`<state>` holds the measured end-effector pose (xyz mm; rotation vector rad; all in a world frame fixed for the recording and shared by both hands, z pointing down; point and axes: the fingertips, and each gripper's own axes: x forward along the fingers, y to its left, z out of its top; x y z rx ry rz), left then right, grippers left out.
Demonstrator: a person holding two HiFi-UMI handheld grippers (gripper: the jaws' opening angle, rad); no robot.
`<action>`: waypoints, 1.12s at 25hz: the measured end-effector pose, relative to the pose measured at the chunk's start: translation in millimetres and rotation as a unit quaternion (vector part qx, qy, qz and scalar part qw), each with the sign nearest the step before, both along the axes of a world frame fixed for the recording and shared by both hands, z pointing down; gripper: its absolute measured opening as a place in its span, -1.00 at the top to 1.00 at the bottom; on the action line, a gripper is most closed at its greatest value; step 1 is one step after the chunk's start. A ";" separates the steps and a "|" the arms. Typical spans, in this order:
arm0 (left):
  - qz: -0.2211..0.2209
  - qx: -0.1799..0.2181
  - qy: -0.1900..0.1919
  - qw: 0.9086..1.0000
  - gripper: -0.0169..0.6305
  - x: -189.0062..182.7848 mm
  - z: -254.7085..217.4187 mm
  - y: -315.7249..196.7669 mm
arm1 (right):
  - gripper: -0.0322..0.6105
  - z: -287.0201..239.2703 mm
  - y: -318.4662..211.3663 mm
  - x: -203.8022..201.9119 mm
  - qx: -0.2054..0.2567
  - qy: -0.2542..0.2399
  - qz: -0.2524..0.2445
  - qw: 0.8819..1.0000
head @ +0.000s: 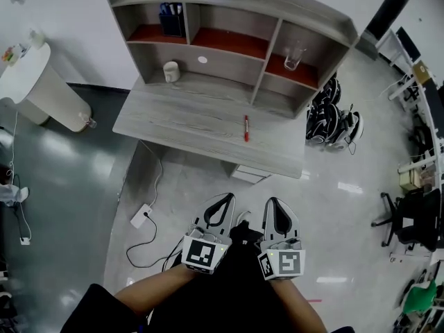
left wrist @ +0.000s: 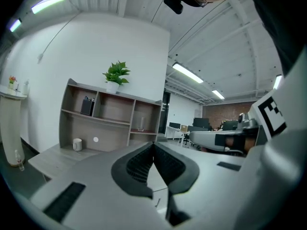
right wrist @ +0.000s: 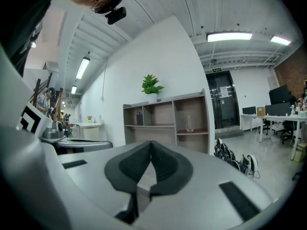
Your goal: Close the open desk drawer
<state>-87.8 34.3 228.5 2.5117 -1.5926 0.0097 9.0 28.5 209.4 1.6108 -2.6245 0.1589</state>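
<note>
Inside the hutch [head: 291, 9], one cubby holds dark binders [head: 171, 18], another a clear glass [head: 293, 55]. Below the desk [head: 194, 120] the drawer [head: 248, 174] juts out. Left gripper [head: 229, 197] and right gripper [head: 271, 201] jaws are pressed together, empty.

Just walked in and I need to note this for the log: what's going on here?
A person stands back from the desk, holding a gripper in each hand. The left gripper and right gripper both have their jaws shut with nothing between them, and neither touches anything. The white drawer sticks out from under the desk's front edge, not yet closed. A red pen lies on the desktop.
</note>
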 end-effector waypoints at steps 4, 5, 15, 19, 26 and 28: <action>-0.010 0.028 -0.001 1.000 0.91 -2.3 -12.2 -1.3 | 0.85 -12.3 6.3 -5.1 0.034 0.008 -0.009 0.999; -0.012 0.032 0.001 0.999 0.91 -2.7 -13.1 -1.2 | 0.85 -12.6 7.2 -6.2 0.035 0.011 -0.008 0.999; -0.002 0.042 0.001 0.999 0.91 7.4 -17.7 2.4 | 0.85 -3.5 8.6 1.3 0.018 0.032 0.014 0.999; 0.004 0.042 -0.003 0.999 0.91 14.6 -17.3 5.8 | 0.85 -1.6 11.6 7.7 0.013 0.037 0.020 0.999; 0.012 0.035 -0.005 0.999 0.91 24.6 -13.2 15.5 | 0.85 1.5 22.8 9.4 0.010 0.036 0.014 0.999; 0.013 0.036 -0.006 0.999 0.91 25.7 -13.0 17.3 | 0.85 1.3 25.1 10.4 0.011 0.034 0.015 0.999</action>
